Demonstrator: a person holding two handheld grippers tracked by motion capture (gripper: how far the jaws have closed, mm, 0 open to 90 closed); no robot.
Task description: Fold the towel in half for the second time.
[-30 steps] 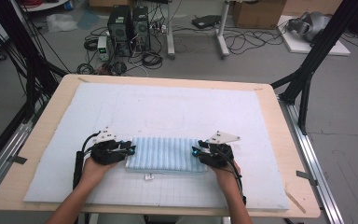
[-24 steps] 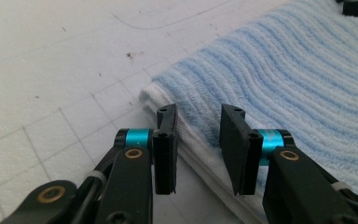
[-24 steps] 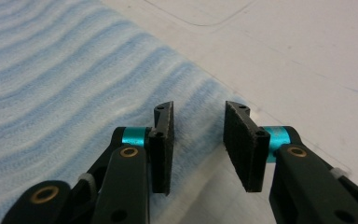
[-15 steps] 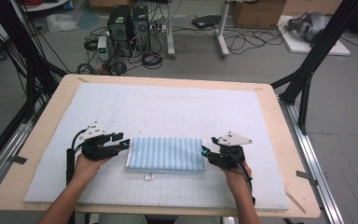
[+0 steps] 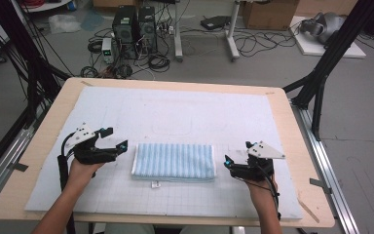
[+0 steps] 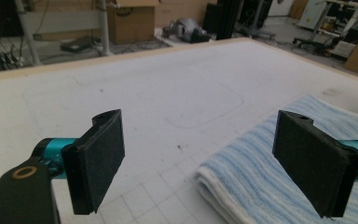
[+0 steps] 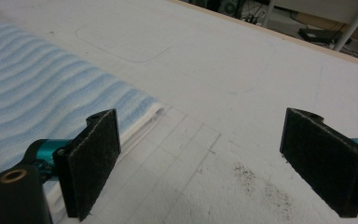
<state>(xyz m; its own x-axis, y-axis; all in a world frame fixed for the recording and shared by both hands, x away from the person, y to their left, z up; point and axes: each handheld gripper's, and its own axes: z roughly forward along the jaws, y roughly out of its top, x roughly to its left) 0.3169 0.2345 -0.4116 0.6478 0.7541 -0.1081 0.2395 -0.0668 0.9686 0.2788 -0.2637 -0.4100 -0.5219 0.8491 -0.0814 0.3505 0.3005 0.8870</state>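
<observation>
High view: the folded blue striped towel [image 5: 174, 161] lies flat in the lower middle of the frame on the white gridded mat [image 5: 175, 112], a small tag poking out at its lower edge. The left gripper [image 5: 118, 140] sits just off the towel's left end, the right gripper [image 5: 228, 160] just off its right end; neither touches the cloth. Both have just been opening, and nothing lies between either pair of jaws.

Left gripper view: the jaws stand spread wide at lower left and lower right of the frame, with bare mat between them. The towel's near corner [image 6: 242, 177] sits at lower right, partly behind the right-hand jaw. This view shows the stacked layers at the folded edge, which the high view flattens into one slab.

Right gripper view: the jaws are likewise spread and empty. The towel [image 7: 51, 98] fills the left of the frame, its edge passing behind the left-hand jaw. Dark specks [image 7: 261, 186] dirty the mat at lower middle, too fine to make out from above.

Risks, as I judge them: a jaw so near the cloth could catch a layer and drag the fold open if the hand swings sideways. The loose top layer could also spring up unpinned, and a low pass might sweep the specks onto the towel.
</observation>
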